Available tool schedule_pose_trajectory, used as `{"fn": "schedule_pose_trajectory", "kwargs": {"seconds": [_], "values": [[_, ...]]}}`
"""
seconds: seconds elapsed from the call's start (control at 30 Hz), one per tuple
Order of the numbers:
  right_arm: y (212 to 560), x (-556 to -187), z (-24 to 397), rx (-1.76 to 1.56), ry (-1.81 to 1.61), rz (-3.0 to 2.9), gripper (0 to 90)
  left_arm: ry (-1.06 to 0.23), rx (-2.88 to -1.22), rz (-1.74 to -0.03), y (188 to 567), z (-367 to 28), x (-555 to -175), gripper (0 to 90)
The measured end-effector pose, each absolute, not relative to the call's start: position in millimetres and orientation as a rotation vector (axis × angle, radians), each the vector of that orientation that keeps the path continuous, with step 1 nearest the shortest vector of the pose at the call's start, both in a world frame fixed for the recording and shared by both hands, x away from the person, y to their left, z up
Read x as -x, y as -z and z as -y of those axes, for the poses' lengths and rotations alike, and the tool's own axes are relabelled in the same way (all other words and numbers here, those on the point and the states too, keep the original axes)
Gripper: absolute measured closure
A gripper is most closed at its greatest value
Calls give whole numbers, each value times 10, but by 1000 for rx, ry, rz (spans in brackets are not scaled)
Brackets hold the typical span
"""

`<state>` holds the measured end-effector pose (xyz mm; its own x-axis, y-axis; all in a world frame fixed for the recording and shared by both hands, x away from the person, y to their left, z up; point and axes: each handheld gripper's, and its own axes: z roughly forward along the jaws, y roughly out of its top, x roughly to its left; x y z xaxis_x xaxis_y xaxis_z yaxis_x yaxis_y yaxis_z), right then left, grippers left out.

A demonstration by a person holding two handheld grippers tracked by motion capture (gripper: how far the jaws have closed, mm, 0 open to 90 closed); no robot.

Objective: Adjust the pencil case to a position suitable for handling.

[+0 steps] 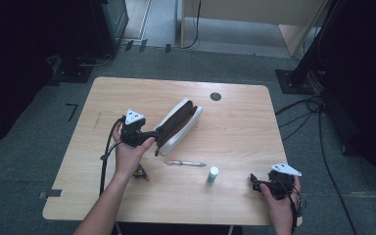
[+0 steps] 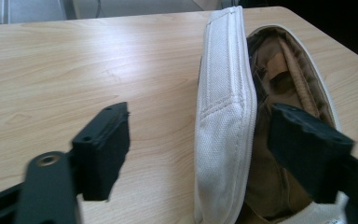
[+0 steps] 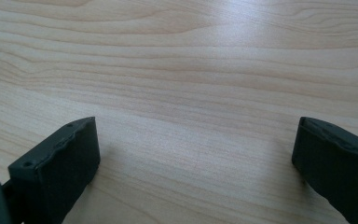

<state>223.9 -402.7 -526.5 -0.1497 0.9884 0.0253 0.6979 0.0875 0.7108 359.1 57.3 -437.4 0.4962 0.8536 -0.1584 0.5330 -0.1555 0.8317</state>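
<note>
Unmarked white pencil case (image 2: 223,116), brown lining

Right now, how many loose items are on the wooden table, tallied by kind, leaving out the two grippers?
White fabric pencil case with brown lining, unzipped: 1
Clear-barrelled pen: 1
Small white tube with a green cap: 1
Small dark item by the left wrist, too hidden to identify: 1
Total: 4

Left black two-jaw hand-held gripper (image 1: 149,135) and right black two-jaw hand-held gripper (image 1: 255,182), each topped by a pale grey three-cornered plate and trailing a black cable. Jaws are blocky, matt black with small screw holes; forearms are bare, unsleeved.
</note>
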Motion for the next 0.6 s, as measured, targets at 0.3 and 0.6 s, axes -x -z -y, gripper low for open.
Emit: {"fn": "schedule_pose_trajectory", "kwargs": {"seconds": [0.3, 0.6], "values": [[5265, -2239, 4027, -1655, -820, -1904, 3, -464, -1814, -1172, 4281, -741, -3475, 23], [5265, -2239, 4027, -1655, -819, -1904, 3, -481, -1804, -1193, 4283, -952, -3324, 0]]}}
